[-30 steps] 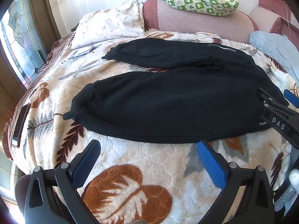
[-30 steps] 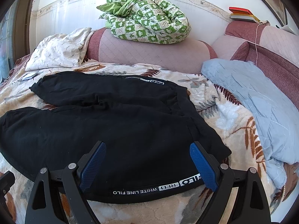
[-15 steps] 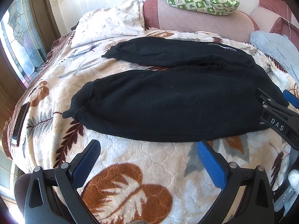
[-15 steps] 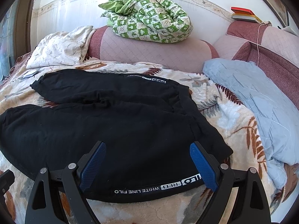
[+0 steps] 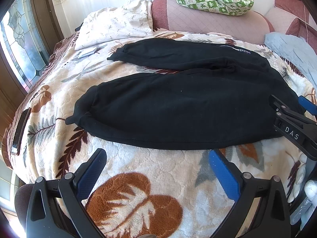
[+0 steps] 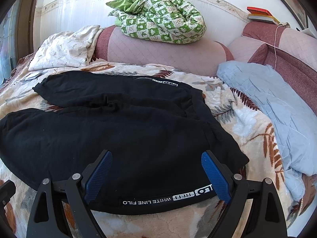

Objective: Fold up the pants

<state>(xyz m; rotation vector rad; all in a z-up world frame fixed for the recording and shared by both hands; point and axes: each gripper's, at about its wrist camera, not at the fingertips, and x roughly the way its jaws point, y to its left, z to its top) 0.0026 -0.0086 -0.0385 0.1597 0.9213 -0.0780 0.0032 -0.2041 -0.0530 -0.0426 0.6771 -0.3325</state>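
Black pants lie flat on a leaf-patterned blanket, legs spread in a V toward the left, waist to the right. The near leg's cuff points left. My left gripper is open just short of the near leg's lower edge, nothing between its blue pads. My right gripper is open above the hip end of the pants, its pads astride the white-lettered strip without touching it. The right gripper also shows at the right edge of the left wrist view.
A green patterned quilt sits on the pink headboard cushions. A white pillow lies at the back left, a light blue quilt at the right. A dark phone rests near the bed's left edge, a small flat object beside the pillow.
Both views have shifted slightly; the pants sit a little higher in the left wrist view. Both grippers stay open and the pants have not moved.
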